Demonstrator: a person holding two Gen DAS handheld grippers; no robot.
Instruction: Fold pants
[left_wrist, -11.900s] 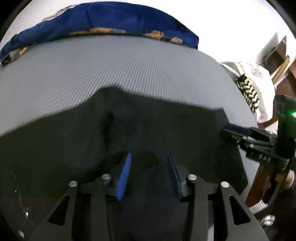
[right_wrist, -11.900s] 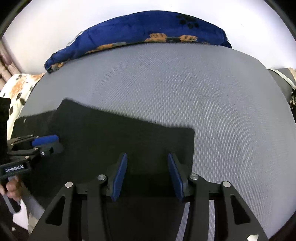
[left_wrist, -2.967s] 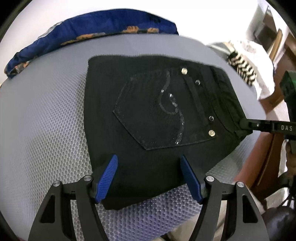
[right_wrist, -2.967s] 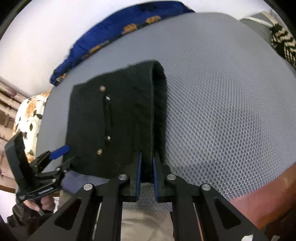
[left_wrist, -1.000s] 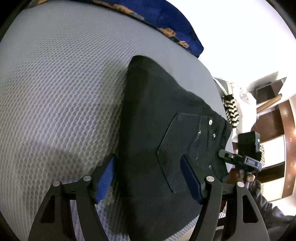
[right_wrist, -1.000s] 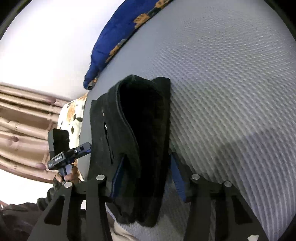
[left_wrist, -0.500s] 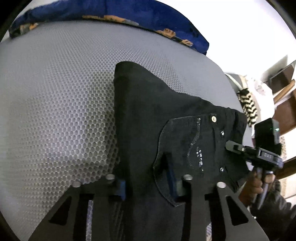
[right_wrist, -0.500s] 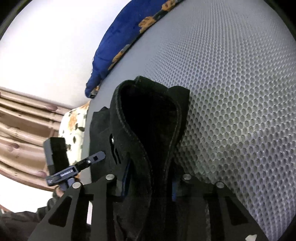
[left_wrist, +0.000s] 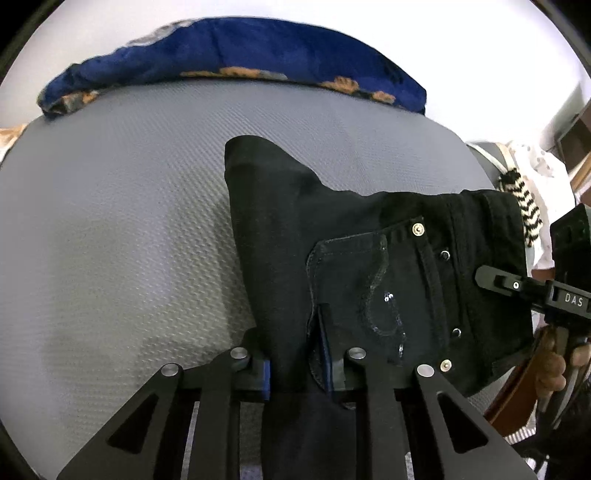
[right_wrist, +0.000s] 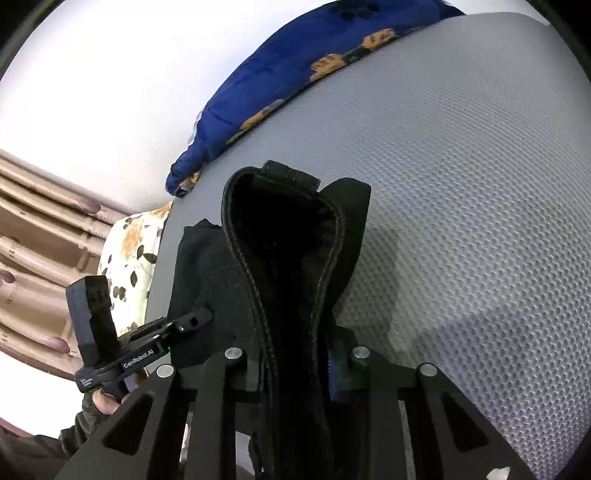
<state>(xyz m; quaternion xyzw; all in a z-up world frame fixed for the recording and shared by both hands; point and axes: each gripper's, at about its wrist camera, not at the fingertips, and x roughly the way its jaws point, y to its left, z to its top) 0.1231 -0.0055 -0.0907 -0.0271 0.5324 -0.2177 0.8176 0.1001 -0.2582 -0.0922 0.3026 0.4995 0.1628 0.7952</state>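
The black pants (left_wrist: 332, 236) are a folded bundle with a studded back pocket (left_wrist: 373, 291) on top, over a grey mesh bed surface (left_wrist: 122, 236). My left gripper (left_wrist: 297, 365) is shut on the near folded edge of the bundle. My right gripper (right_wrist: 295, 373) is shut on the thick waistband end (right_wrist: 280, 236), which stands up in a loop in the right wrist view. The right gripper also shows at the right of the left wrist view (left_wrist: 487, 277), at the waistband. The left gripper shows in the right wrist view (right_wrist: 199, 319), at the bundle's left side.
A blue blanket with orange prints (left_wrist: 236, 55) lies along the far edge of the bed. A floral pillow (right_wrist: 129, 254) and curtains (right_wrist: 37, 240) are at the left. A black-and-white striped cloth (left_wrist: 524, 206) and wooden furniture (left_wrist: 576, 155) are at the right.
Both grippers have closed from wide open onto the folded pants. The bundle now hangs raised off the bed between them, its waistband loop standing up.
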